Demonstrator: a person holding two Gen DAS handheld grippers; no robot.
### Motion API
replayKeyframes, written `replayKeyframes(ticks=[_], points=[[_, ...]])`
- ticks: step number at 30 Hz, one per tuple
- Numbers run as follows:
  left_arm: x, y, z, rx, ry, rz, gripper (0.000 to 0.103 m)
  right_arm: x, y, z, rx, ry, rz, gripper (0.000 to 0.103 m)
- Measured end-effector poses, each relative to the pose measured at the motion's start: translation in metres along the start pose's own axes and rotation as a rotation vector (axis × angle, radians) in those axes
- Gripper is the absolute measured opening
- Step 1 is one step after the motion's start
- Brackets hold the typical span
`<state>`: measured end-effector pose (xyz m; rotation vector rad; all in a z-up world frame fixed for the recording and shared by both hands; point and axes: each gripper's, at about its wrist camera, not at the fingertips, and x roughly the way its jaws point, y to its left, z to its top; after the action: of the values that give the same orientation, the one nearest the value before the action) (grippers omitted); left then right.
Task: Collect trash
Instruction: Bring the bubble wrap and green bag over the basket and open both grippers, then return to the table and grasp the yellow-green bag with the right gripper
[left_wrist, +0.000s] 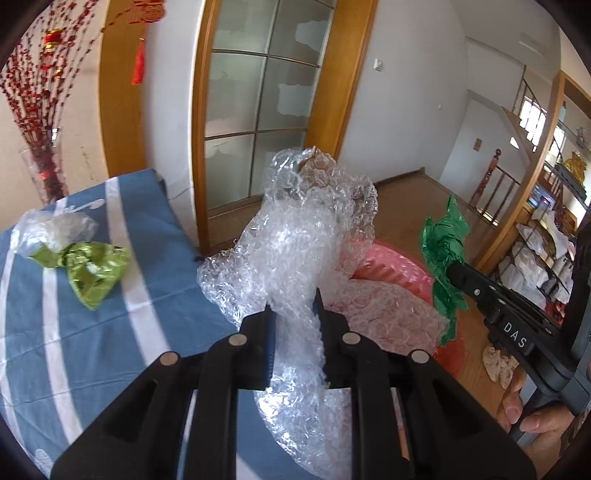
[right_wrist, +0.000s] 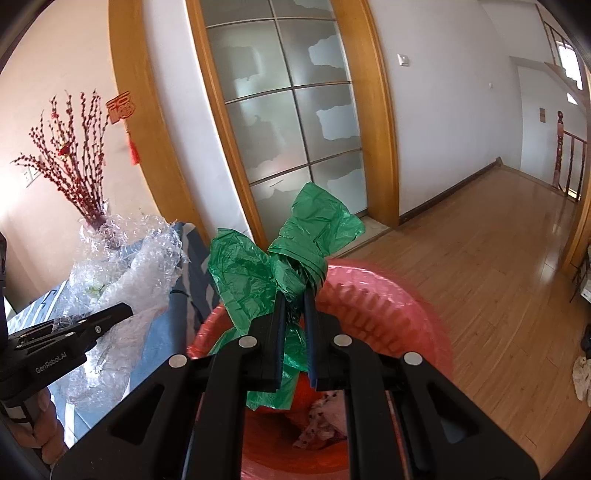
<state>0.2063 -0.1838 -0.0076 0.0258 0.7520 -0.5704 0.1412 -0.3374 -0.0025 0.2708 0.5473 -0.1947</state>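
So both grippers are loaded up here. The left gripper has its fingers clamped on a big wad of bubble wrap, and the right gripper has its fingers squeezed nearly together on a crumpled green plastic bag. Both loads are being held up around the red bin, which sits on the wood floor right next to the counter with the blue striped cloth. My guess is both pieces are about to get dropped in, since the green bag already hangs over the bin's mouth and the bubble wrap is out over the counter edge toward it. Pinching the stuff near the bunched part makes sense, it keeps floppy plastic from sliding out. The left wrist view is the only one showing there's more trash left on the counter: a shiny green wrapper touching a clear plastic bag. It barely shows the bin though, just a pink blur behind the bubble wrap. The right wrist view looks straight down into the bin, and there's already some crumpled printed paper at the bottom.
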Motion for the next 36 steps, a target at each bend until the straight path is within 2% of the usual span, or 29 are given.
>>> replayKeyframes(ticks=[9,23,26,28,30,36], points=[[0.03,-0.026,-0.003,0.035,0.042,-0.051,0.018,0.006,-0.027,-0.003,0.042,0.006,-0.024,0.01],[0.058,-0.039,-0.006,0.037,0.095,-0.084,0.019,0.017,-0.034,-0.003,0.083,0.005,-0.025,0.01],[0.063,-0.038,-0.006,0.037,0.103,-0.076,0.024,0.018,-0.038,-0.004,0.091,0.01,-0.02,0.012],[0.066,-0.035,-0.008,0.033,0.114,-0.069,0.032,0.018,-0.039,-0.006,0.102,0.013,-0.016,0.016],[0.069,-0.034,-0.01,0.025,0.122,-0.065,0.036,0.019,-0.042,-0.007,0.111,0.021,-0.009,0.016],[0.071,-0.023,-0.015,0.007,0.138,-0.041,0.042,0.02,-0.045,-0.011,0.116,0.031,-0.024,0.016]])
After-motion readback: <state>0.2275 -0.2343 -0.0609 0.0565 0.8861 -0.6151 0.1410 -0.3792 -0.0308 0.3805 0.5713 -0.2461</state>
